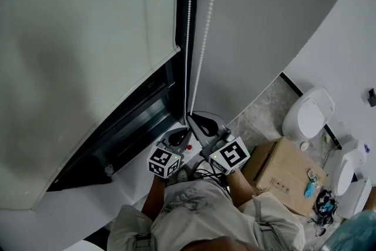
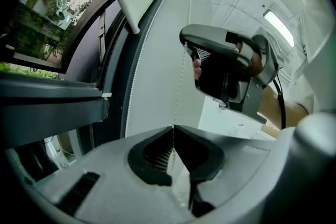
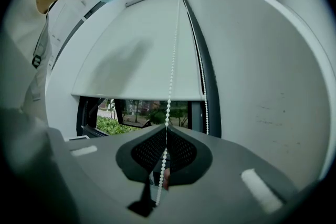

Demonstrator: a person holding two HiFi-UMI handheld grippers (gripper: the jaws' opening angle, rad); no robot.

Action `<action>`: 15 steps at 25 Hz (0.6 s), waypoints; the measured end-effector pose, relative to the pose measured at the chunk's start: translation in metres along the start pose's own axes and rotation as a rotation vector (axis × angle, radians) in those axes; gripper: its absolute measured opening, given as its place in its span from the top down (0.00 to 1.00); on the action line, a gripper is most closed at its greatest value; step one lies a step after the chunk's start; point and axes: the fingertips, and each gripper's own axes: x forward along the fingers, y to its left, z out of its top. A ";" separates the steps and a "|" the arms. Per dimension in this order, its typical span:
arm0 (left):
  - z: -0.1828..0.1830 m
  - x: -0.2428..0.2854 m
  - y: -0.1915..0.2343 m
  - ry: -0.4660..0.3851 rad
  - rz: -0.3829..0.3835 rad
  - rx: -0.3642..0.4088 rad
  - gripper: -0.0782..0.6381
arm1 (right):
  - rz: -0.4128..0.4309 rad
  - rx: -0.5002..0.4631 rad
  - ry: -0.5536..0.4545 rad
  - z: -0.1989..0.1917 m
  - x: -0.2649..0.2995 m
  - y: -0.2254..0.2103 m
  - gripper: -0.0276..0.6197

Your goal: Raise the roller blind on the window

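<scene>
Roller blind [image 1: 82, 50]: pale and plain, it fills the left of the head view. It covers most of the window. Its bottom bar [image 3: 136, 96] hangs partway up, leaving the lower glass bare with greenery [image 3: 113, 124] outside.

Wall [image 1: 270, 14]: grey-white, right of the window, no markings.

Window frame [image 1: 132, 126]: dark, exposed under the blind, with a white sill [image 1: 135, 176] below it.

Floor [image 1: 261, 111]: mottled stone, seen at right.

Cardboard box [image 1: 281, 170]: brown, on the floor near the person's right side. Its small dark print is too small to read. A small blue item [image 1: 309, 189] lies on top.

White toilet [image 1: 308, 116]: beyond the box, by the wall. A second white fixture [image 1: 348, 170] sits near the box's far corner.

Right gripper [image 3: 166, 128]: jaws pinched together on the bead chain [image 3: 170, 71], which passes between the pads and out below. In the left gripper view its dark body blocks the middle right of the room.

Left gripper [image 2: 172, 129]: jaws closed on a strand of the same chain, below the right gripper. A second strand runs close along the frame, untouched.

Marker cubes: one on the left gripper [image 1: 163, 161], one on the right [image 1: 230, 154]. They show black-and-white square patterns, no words.
</scene>
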 end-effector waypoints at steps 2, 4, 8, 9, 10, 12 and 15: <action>-0.006 0.000 0.001 0.009 0.002 -0.006 0.87 | -0.002 0.009 0.017 -0.007 -0.002 0.001 0.94; -0.008 -0.002 0.000 0.012 0.006 -0.007 0.87 | -0.002 0.014 0.016 -0.008 -0.002 0.002 0.94; -0.007 -0.005 -0.004 0.022 0.007 0.021 0.87 | 0.002 0.013 0.003 -0.004 -0.003 0.004 0.94; -0.007 -0.006 -0.005 0.022 0.007 0.025 0.86 | 0.002 0.009 0.002 -0.005 -0.004 0.003 0.94; -0.005 -0.008 -0.006 0.019 0.009 0.028 0.86 | 0.002 0.006 0.002 -0.005 -0.003 0.003 0.94; 0.002 -0.012 -0.007 0.000 0.010 0.028 0.86 | -0.001 0.004 0.013 -0.007 -0.003 0.002 0.94; 0.023 -0.019 -0.009 -0.036 0.009 0.037 0.82 | -0.004 0.005 0.018 -0.008 -0.002 0.000 0.94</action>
